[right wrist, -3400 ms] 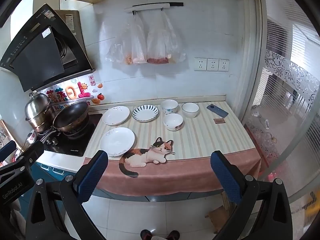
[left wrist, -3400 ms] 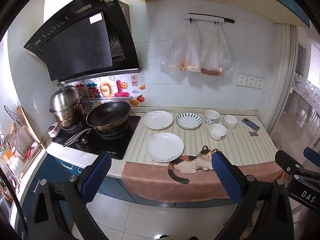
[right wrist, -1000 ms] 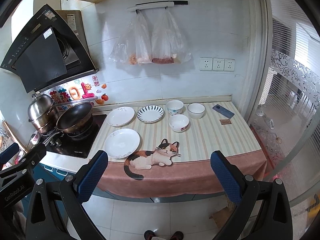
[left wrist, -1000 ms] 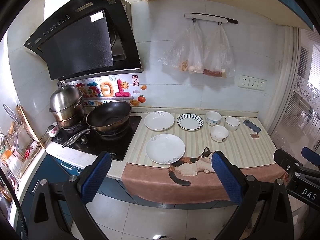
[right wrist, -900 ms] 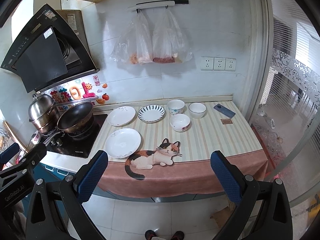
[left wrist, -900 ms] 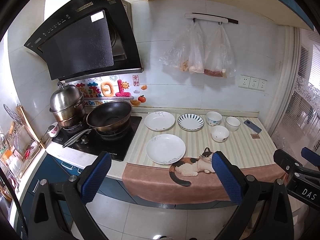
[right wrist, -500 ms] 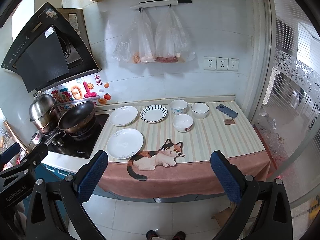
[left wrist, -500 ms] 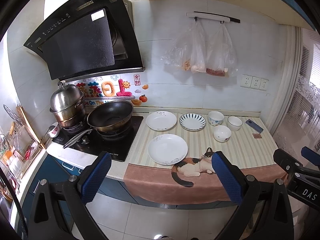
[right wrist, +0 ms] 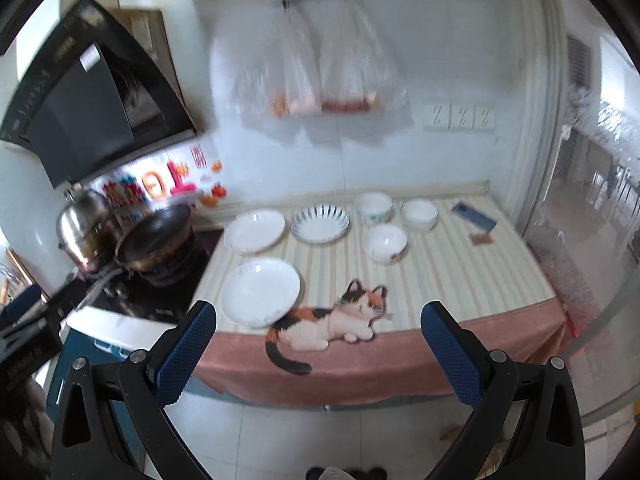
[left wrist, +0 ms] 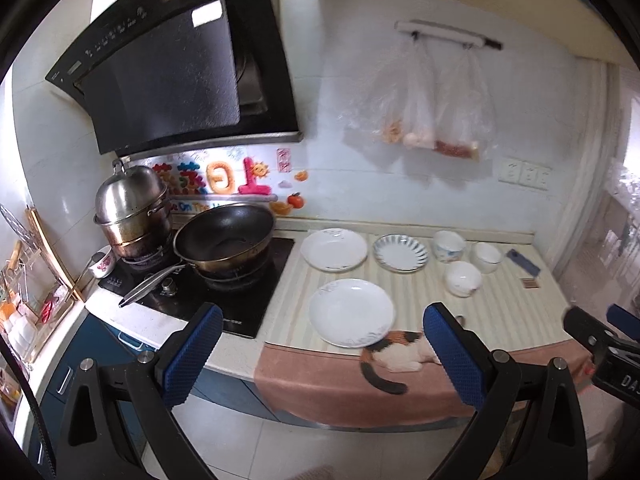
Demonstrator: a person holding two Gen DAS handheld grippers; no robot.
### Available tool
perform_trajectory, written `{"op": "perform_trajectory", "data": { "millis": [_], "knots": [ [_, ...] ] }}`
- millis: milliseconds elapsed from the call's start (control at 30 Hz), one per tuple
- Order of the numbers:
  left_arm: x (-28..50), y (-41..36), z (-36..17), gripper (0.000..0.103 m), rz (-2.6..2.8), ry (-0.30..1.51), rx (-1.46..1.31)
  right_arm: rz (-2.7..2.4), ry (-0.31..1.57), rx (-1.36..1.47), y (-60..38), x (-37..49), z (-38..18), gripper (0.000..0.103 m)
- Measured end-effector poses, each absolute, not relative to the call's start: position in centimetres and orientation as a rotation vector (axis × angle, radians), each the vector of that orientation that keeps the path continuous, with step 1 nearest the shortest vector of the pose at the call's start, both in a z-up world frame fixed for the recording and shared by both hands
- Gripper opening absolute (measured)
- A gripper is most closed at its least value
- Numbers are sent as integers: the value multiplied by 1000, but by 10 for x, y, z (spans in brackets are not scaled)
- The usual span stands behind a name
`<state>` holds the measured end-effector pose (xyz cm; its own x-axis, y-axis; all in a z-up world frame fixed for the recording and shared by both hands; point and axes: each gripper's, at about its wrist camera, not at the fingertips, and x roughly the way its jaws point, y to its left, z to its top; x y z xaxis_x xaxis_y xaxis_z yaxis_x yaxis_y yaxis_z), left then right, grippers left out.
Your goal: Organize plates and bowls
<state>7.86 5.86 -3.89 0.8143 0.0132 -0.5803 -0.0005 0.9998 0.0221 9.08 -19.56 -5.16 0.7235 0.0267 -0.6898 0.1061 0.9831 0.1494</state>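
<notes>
Three plates lie on the striped counter cloth: a white plate (left wrist: 351, 312) (right wrist: 260, 292) at the front, another white plate (left wrist: 334, 249) (right wrist: 254, 231) behind it, and a blue-striped plate (left wrist: 400, 253) (right wrist: 320, 223) to its right. Three white bowls (left wrist: 463, 278) (right wrist: 386, 243) cluster further right, with two at the back (left wrist: 449, 245) (left wrist: 487, 256). My left gripper (left wrist: 320, 352) hangs open in front of the counter edge, off the cloth. My right gripper (right wrist: 318, 350) is open too, also short of the counter. Neither holds anything.
A black wok (left wrist: 224, 240) and a steel steamer pot (left wrist: 132, 210) sit on the hob at the left. A cat figure (right wrist: 332, 324) lies at the cloth's front edge. A phone (right wrist: 474, 216) rests at the far right. Bags (left wrist: 428, 120) hang on the wall.
Both grippers have moved closer to the counter, so plates and bowls look larger. The right wrist view is now motion-blurred. Nothing on the counter has shifted.
</notes>
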Motion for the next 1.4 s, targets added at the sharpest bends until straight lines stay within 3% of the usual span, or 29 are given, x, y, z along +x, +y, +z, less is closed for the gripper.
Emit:
{"op": "perform_trajectory", "data": {
  "millis": [467, 600, 800, 900, 933, 1000, 1067, 1233, 1400],
  "knots": [
    [272, 99, -193, 103, 113, 1011, -54, 187, 1198, 382, -197, 316, -281, 101],
    [330, 99, -245, 87, 134, 1134, -72, 231, 1263, 378, -189, 375, -335, 96],
    [394, 97, -314, 78, 98, 1277, -154, 295, 1348, 359, -175, 444, -392, 80],
    [414, 94, -342, 65, 75, 1345, -177, 325, 1400, 390, -172, 468, -414, 67],
    [420, 94, -349, 53, 62, 1359, -189, 342, 1415, 396, -170, 475, -421, 61],
    [426, 93, -361, 42, 42, 1390, -209, 374, 1427, 407, -168, 483, -431, 51],
    [428, 93, -368, 35, 25, 1402, -220, 405, 1441, 425, -165, 490, -439, 26],
    [424, 89, -368, 33, 19, 1384, -198, 418, 1455, 438, -165, 496, -448, 16],
    [424, 86, -367, 33, 14, 1387, -200, 414, 1456, 448, -167, 496, -446, 16]
  ]
}}
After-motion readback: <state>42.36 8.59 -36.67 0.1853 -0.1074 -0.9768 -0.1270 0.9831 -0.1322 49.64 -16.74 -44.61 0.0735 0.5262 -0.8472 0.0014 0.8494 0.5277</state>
